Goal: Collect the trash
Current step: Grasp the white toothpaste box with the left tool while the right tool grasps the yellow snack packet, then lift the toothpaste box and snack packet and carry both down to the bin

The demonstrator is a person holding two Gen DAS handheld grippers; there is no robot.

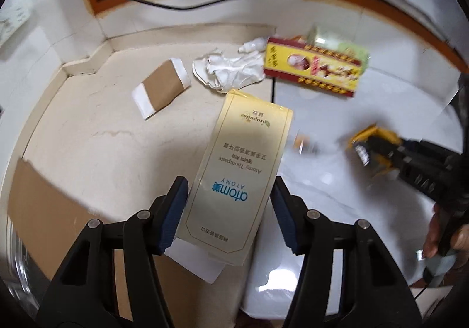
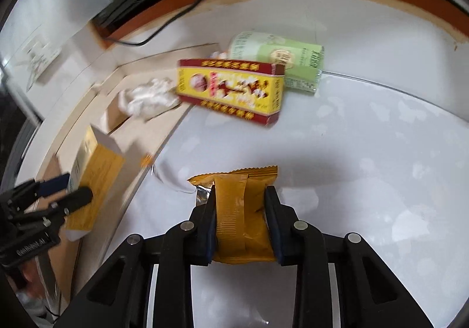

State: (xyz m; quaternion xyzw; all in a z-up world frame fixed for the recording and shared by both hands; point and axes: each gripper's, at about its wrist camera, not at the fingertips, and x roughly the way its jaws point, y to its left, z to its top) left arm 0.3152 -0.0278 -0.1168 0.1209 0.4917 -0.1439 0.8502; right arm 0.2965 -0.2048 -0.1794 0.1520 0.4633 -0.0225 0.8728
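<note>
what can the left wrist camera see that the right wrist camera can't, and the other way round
Only the left wrist view shows the printed front of the toothpaste box between the left gripper pads, and the flat brown envelope.

Only the right wrist view clearly shows the green can and the full orange snack wrapper clamped in the right gripper.

Both show the red and yellow box, the crumpled white tissue and the black cable.

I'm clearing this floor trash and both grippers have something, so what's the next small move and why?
Probably carry both pieces to the trash container, not in view. The right hand-held gripper already pinches the orange wrapper, and the toothpaste box sits lifted between the left hand-held gripper's pads.
</note>
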